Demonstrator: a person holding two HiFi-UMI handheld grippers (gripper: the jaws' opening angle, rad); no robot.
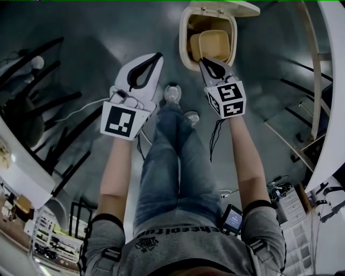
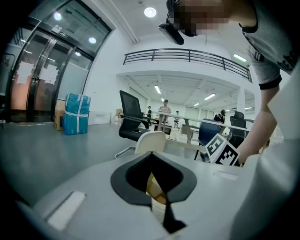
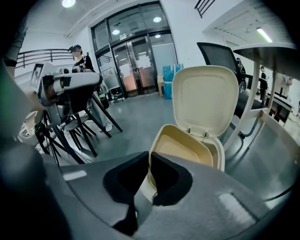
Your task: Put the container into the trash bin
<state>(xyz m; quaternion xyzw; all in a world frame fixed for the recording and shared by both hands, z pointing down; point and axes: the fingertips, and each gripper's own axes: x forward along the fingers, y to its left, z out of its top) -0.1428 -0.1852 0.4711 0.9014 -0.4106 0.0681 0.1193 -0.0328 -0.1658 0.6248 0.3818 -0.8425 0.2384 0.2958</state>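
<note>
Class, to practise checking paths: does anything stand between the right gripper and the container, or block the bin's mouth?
Nothing visible does. The bin has its lid up, and the container already lies inside it. The right gripper, shut and empty, hangs by the near rim.

floor (image 2: 42, 154): grey, glossy. glass doors (image 3: 136, 63) with a blue wrapped parcel (image 2: 76, 114) near; black office chair (image 2: 132, 117). railed balcony (image 2: 187, 56) above, round ceiling lights (image 2: 150, 11) on.
</note>
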